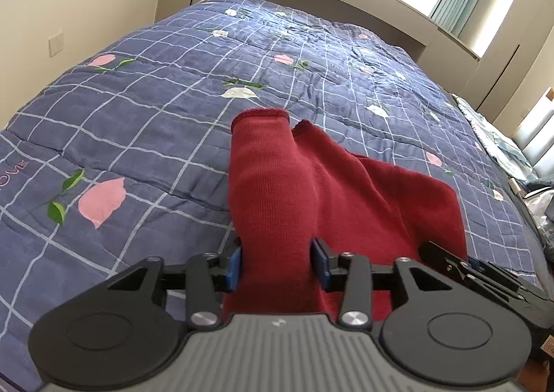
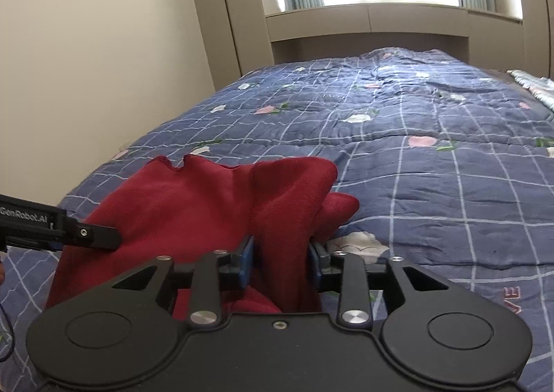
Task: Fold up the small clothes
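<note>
Red knit cloth — a small garment (image 1: 311,191) — is bunched and held up over the blue checked quilt (image 1: 145,122). One gathered fold is pinched between the blue pads of the left gripper (image 1: 277,265), another fold is clamped by the right gripper (image 2: 281,262) — both sets of fingers are pressed onto fabric

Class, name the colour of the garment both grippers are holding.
Dark red: the garment shows best in the left wrist view, on the blue checked quilt.
</note>
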